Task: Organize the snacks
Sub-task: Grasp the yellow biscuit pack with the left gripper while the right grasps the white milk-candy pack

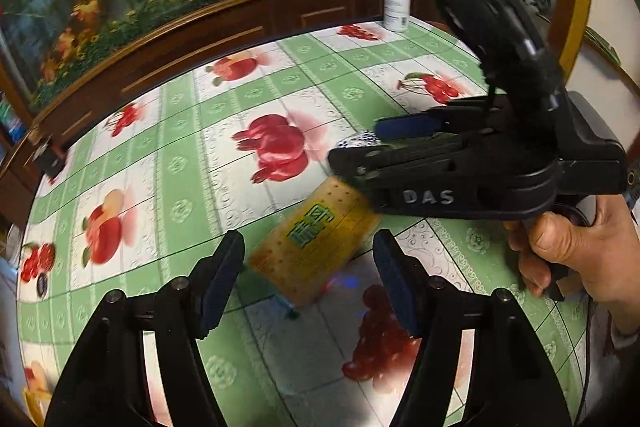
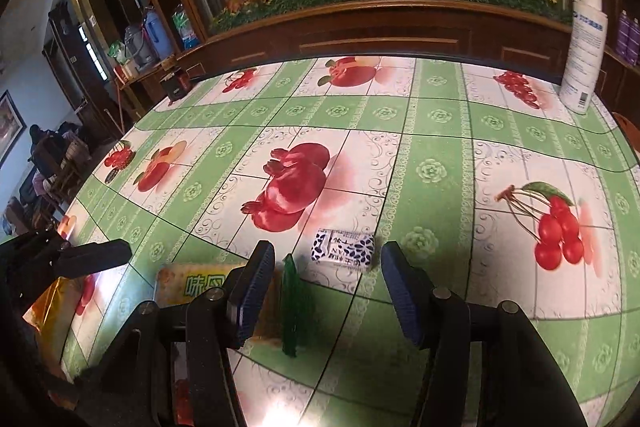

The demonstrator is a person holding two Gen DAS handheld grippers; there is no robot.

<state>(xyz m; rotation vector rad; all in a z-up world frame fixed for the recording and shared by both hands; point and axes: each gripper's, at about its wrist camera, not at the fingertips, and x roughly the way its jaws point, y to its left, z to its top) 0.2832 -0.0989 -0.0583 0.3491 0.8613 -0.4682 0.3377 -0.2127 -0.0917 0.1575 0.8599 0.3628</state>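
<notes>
Nearest the left wrist camera, the left gripper [image 1: 310,281] stands wide apart with nothing between its blue pads, hovering over the green fruit-print tablecloth [image 1: 192,131]. Just beyond its fingertips lies the yellow cracker packet [image 1: 316,247], flat on the cloth, its long axis running diagonally from the near left up toward the far right; its far end sits under the right gripper [image 1: 360,147], which reaches in sideways from the right, held by a hand [image 1: 568,247]. From this side I cannot tell how wide those fingers stand.

Seen from the right wrist camera, the right gripper [image 2: 328,287] is spread wide and holds nothing. At far left an orange wrapper [image 2: 48,303] lies near the table's near edge. The cracker packet [image 2: 192,285] lies lengthwise left to right, partly hidden behind the left finger, its crimped green end [image 2: 291,311] toward the right. A small blue-and-white candy [image 2: 344,251] rests just beyond, between the fingertips, long axis left to right. A white spray bottle [image 2: 582,55] stands upright at the far right corner.
</notes>
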